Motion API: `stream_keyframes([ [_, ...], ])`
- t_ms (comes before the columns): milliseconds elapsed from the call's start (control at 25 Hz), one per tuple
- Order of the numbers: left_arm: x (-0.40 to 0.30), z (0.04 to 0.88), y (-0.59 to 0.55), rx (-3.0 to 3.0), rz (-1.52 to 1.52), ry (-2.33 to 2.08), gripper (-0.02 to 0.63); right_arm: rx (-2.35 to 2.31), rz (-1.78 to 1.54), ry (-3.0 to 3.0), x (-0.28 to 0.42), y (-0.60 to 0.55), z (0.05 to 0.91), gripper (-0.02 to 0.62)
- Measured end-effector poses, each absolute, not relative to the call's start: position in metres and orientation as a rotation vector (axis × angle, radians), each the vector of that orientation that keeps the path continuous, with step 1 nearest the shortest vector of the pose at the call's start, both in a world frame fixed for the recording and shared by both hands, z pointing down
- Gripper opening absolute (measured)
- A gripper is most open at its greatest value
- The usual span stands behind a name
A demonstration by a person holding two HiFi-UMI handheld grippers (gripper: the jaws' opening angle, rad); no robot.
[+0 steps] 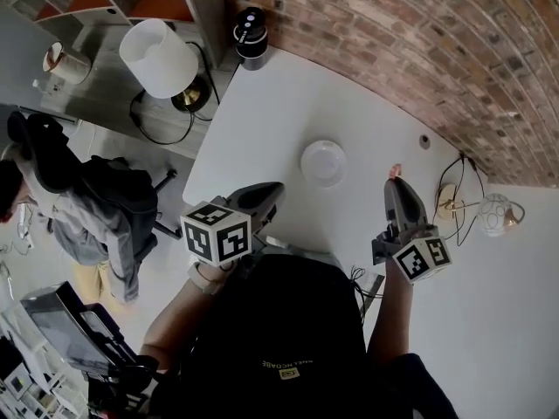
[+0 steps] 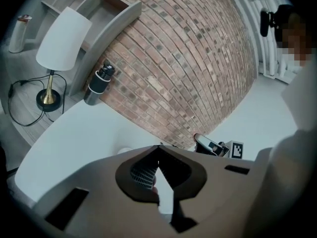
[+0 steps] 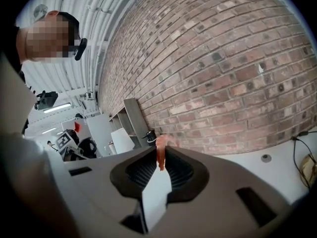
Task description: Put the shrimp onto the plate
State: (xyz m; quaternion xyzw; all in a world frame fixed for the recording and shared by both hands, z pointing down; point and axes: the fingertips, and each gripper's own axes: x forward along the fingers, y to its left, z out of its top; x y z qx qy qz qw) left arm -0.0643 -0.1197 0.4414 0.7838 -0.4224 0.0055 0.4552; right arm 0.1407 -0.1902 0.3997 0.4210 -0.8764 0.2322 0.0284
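Observation:
A small round white plate [image 1: 324,161] sits on the white table [image 1: 288,103], out in front of both grippers. My right gripper [image 1: 393,179] is held above the table to the right of the plate, shut on a pinkish-orange shrimp [image 1: 395,171]. The right gripper view has the shrimp [image 3: 160,152] pinched upright between the closed jaws, its top poking out above the tips. My left gripper [image 1: 278,187] hovers left of and nearer than the plate, jaws closed with nothing between them. The left gripper view shows only a sliver of the plate [image 2: 125,150] over the jaw housing.
A brick wall [image 1: 419,51] runs along the table's far edge. A black cylindrical speaker [image 1: 251,37] stands at the far left corner, and a white-shaded lamp [image 1: 160,59] stands beyond the left edge. Cables and a glass bulb object [image 1: 494,214] lie at the right.

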Motion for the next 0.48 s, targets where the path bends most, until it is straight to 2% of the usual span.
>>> stream_keyframes([
  [480, -0.091, 0.443, -0.101, 1.808, -0.015, -1.247, 0.003, 1.047, 0.777, -2.655, 0.111, -0.232, 0.461, 0.052],
])
